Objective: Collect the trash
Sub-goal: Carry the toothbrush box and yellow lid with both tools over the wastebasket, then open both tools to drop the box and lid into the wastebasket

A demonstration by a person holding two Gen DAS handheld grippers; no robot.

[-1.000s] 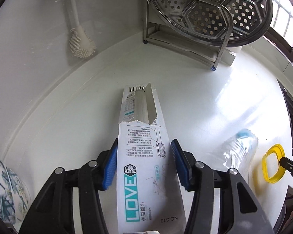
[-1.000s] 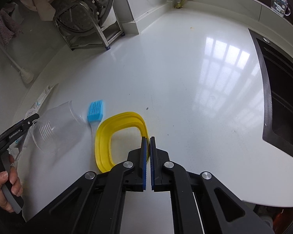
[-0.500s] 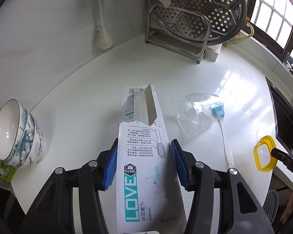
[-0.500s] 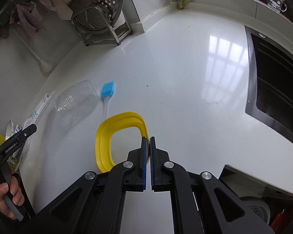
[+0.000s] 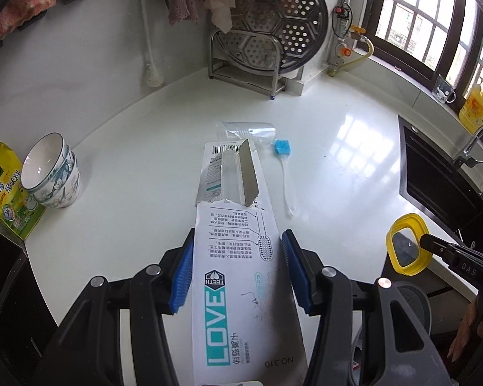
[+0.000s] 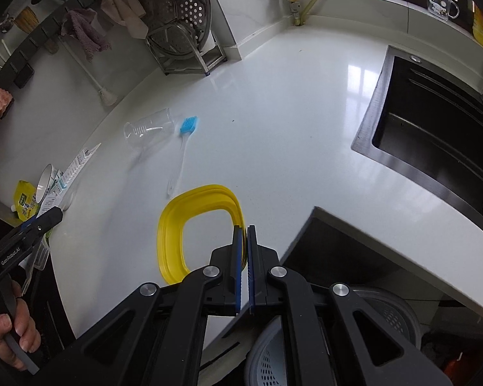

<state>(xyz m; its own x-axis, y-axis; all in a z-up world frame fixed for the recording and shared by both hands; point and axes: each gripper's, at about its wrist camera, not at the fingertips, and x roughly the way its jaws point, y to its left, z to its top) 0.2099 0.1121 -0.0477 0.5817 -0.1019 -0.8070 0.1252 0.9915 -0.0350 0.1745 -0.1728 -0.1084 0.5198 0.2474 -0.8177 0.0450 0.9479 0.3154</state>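
Observation:
My left gripper is shut on a torn white toothbrush package printed "LOVE TEETH", its blue pads pressing both long edges, held above the white counter. My right gripper is shut on the rim of a yellow plastic lid ring, lifted over the counter's front edge. The ring and the right gripper also show at the right of the left wrist view. On the counter lie a clear plastic cup on its side and a blue silicone brush beside it.
Stacked bowls and a yellow seasoning packet stand at the counter's left end. A steamer rack sits at the back wall. A dark sink lies to the right. Below the counter edge are a grey bin and a white perforated basket.
Both grippers have drawn back and up from the counter, still holding the package and the yellow ring. The cup and brush stayed put and now look farther away.

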